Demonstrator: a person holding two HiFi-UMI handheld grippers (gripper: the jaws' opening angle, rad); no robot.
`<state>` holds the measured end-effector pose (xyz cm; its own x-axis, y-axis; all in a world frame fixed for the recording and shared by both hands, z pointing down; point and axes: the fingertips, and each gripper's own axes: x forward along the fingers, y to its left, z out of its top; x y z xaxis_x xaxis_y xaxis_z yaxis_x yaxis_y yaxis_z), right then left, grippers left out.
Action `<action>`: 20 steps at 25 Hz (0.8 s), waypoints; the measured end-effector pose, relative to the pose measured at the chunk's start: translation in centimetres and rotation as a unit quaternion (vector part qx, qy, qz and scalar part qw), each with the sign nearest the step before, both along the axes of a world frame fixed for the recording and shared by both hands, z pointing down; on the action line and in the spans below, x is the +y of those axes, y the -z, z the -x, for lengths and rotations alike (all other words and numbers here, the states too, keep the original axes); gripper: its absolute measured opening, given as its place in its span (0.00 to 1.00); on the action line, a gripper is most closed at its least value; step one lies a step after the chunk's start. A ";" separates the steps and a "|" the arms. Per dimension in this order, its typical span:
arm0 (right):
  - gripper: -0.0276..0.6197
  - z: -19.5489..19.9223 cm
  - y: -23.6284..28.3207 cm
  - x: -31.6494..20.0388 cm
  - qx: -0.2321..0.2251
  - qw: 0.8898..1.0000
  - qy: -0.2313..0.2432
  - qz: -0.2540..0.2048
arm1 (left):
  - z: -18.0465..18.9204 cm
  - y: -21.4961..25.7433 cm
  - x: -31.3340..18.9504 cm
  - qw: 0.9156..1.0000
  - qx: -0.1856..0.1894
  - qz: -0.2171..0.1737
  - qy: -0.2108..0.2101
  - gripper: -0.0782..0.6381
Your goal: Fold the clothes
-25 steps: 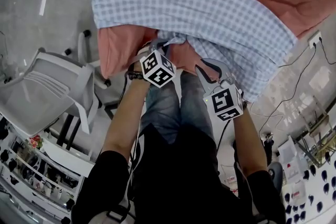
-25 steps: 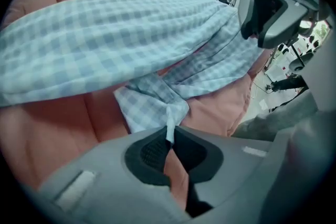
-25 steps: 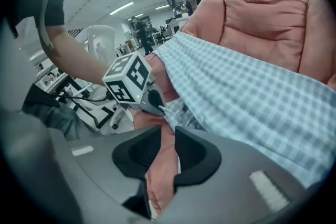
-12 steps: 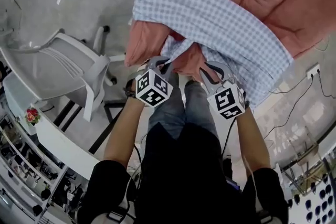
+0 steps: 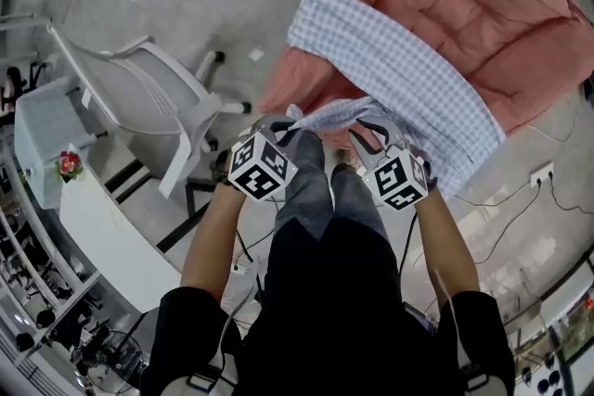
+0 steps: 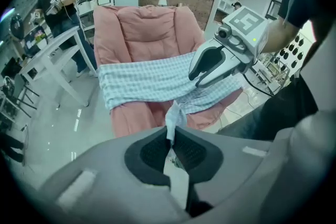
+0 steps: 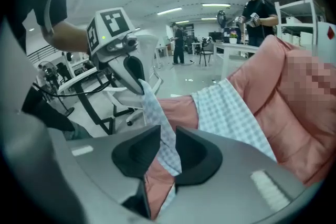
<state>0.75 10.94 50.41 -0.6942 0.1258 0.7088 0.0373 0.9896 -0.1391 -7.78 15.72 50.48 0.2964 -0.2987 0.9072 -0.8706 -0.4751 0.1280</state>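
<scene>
A blue-and-white checked garment (image 5: 390,60) lies draped across a pink padded armchair (image 5: 464,5). Its near edge is lifted off the seat and stretches toward me. My left gripper (image 5: 290,120) is shut on one bunched corner of that edge; in the left gripper view the cloth (image 6: 172,115) rises from between the pads of the left gripper (image 6: 172,140). My right gripper (image 5: 364,127) is shut on the edge a short way to the right, and a checked strip (image 7: 160,123) runs through the right gripper (image 7: 168,152). The two grippers are close together, level with each other.
A white office chair (image 5: 153,97) stands left of the armchair, with a white counter (image 5: 93,227) and a small flower (image 5: 68,164) beyond it. Cables (image 5: 520,190) trail on the floor at the right. People (image 7: 257,10) stand at tables far off.
The armchair and garment have slid up and to the right in the head view and look farther off. Both grippers stay clamped on the cloth's edge, which has come up off the seat.
</scene>
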 end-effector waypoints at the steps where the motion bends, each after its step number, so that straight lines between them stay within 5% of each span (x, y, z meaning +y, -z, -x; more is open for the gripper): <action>1: 0.20 0.8 0.4 0.5 0.000 1.000 0.017 -0.003 | 0.6 0.8 0.3 1.000 -0.004 -0.003 0.001 0.14; 7: 0.25 5.1 0.7 3.0 0.020 0.994 0.104 -0.021 | 4.0 4.8 2.2 1.000 -0.019 -0.006 0.000 0.14; 12: 0.36 8.7 0.5 7.3 0.020 0.987 0.161 0.012 | 7.4 6.9 4.1 1.000 -0.021 -0.003 0.018 0.14; 20: 0.36 14.4 -1.0 7.6 0.034 0.984 0.172 -0.026 | 13.4 7.8 5.1 0.999 -0.009 0.009 0.048 0.14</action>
<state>-13.61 18.59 51.46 -0.5672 0.3072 0.7642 0.3629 0.9261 -0.1030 -21.14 20.80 42.69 0.2511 -0.3078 0.9177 -0.9140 -0.3875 0.1202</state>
